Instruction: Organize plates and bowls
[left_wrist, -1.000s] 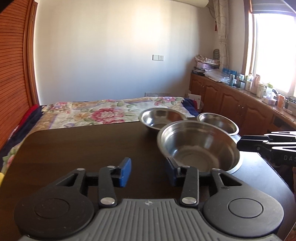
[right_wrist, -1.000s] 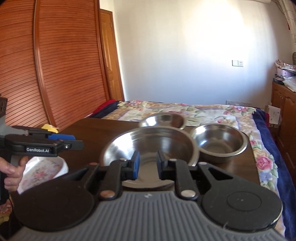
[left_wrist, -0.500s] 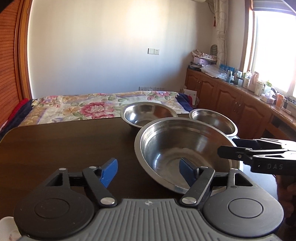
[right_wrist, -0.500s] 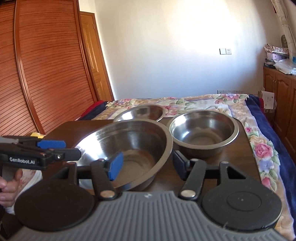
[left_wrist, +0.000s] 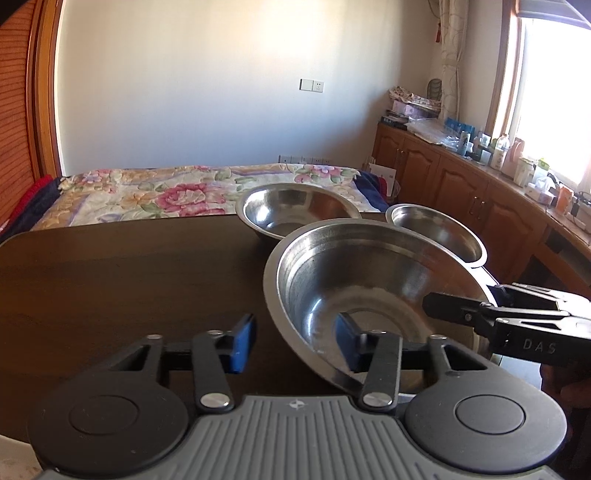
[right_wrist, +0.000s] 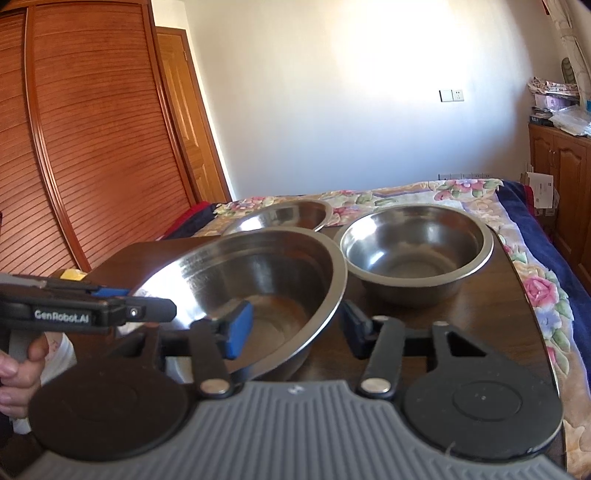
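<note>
The large steel bowl (left_wrist: 373, 291), tilted at centre frame on the dark table (left_wrist: 122, 280), is being straddled at its rim by both grippers. The left gripper (left_wrist: 295, 341) and right gripper (right_wrist: 297, 326) are being held wide open, nothing yet clamped. Two smaller bowls (right_wrist: 415, 249) are being left behind it.

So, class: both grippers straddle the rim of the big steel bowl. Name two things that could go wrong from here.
1. The large steel bowl looks tilted, with both the left gripper and the right gripper open around its rim; smooth metal could slip if they close unevenly.
2. The medium bowl and the far bowl sit close beside it, so lifting or swinging it may knock them, and the medium bowl stands near the table edge.
</note>
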